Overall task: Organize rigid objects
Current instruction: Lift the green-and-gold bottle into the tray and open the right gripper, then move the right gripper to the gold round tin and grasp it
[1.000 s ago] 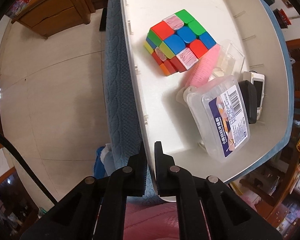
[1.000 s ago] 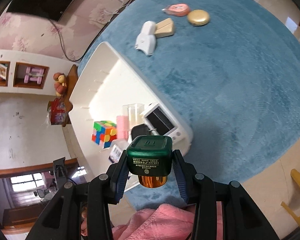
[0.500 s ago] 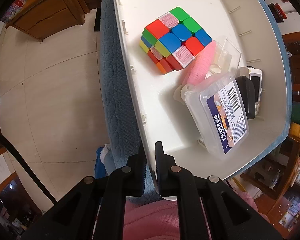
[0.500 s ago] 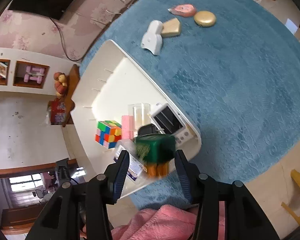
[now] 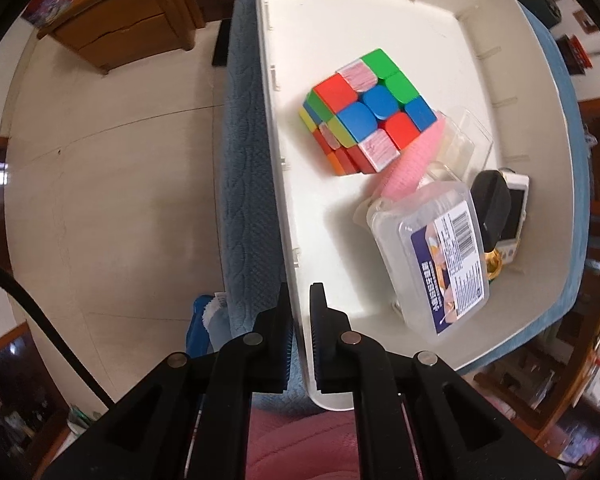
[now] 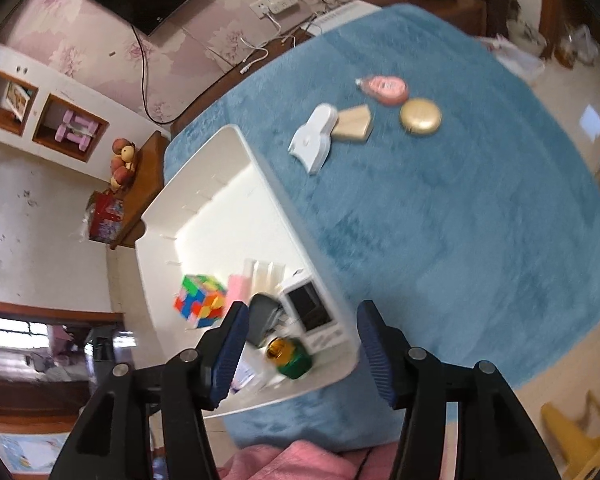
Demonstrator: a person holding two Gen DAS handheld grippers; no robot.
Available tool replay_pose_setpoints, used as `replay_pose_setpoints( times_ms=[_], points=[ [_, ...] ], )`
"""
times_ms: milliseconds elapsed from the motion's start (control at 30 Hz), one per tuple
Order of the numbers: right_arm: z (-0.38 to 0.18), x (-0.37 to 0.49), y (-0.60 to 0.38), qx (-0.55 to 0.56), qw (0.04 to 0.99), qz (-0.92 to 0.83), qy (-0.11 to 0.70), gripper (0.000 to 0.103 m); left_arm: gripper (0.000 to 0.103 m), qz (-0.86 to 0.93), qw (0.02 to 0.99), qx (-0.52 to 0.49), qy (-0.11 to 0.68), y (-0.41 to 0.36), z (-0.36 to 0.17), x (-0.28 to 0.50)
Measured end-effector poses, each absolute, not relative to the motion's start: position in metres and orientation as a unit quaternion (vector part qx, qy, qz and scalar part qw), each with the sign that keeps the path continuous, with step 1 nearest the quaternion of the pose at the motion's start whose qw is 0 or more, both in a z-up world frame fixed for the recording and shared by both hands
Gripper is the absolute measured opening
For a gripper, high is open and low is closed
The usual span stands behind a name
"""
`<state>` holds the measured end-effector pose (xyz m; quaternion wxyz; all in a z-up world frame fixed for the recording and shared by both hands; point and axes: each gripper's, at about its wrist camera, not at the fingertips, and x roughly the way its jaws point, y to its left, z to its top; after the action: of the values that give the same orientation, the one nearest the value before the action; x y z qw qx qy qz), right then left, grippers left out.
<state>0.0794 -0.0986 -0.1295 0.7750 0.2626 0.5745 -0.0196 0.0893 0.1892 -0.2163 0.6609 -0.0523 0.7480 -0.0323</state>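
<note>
Tongs on the left are clamped on the bin wall, one finger inside and one outside. Ahead of them, a cube and a clear box are seen inside. The right tongs are opening, nothing pressed between the pads; the green bottle lies in the bin below them, blurred.

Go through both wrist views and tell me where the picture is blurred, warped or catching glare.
Left wrist view: sharp; fisheye bows the white plastic bin's wall; ceiling light glares on the clear lidded plastic box, and the scrambled puzzle cube reads crisply. Right wrist view: motion-smeared, worst on the green-and-gold bottle in the bin and the small items on the blue plush cloth; dark vignette rings both views.
</note>
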Motion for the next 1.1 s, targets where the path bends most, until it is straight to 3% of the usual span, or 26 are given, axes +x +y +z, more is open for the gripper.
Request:
replay_pose_setpoints(
  times_ms=[367,1100],
  points=[
    [-0.132,0.117,-0.164,0.206,0.8,-0.025,0.563,0.071,0.008,0.045,0.668,-0.102,0.735,0.199,-0.213,0.085],
    [-0.238,0.231,-0.245,0.188,0.777,-0.039,0.6,0.071,0.01,0.138,0.664,-0.09,0.729,0.183,-0.214,0.108]
  ],
)
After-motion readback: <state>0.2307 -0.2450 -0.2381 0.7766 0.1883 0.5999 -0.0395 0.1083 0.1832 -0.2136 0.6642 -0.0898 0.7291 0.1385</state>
